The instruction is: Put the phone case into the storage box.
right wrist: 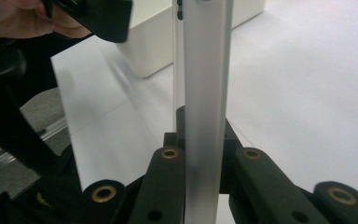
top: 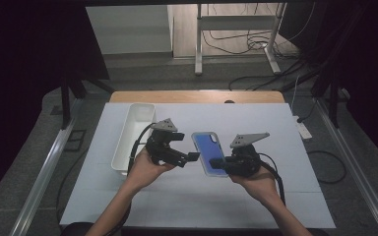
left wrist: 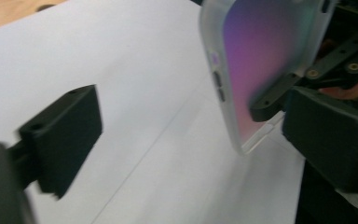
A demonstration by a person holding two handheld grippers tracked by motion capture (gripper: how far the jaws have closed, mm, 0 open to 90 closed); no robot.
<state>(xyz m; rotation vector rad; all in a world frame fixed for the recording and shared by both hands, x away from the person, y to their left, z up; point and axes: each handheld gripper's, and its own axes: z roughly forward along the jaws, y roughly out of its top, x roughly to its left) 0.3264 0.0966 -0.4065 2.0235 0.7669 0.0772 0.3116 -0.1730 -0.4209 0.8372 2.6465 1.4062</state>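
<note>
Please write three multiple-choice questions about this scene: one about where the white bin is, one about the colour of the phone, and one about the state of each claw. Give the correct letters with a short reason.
1. Where does the white bin stand?
A. on the table's left part, beyond the left claw
B. at the right edge
C. on the floor

2. What colour is the face of the phone in the high view?
A. red
B. blue
C. green

3. How are the claws?
A. both open
B. left shut on the phone, right open
C. right shut on the phone, left open

Answers: 1 A, the bin sits past the left claw. 2 B, the face is blue in a clear case. 3 C, the right claw pinches the phone's edge while the left jaws stand apart.
</note>
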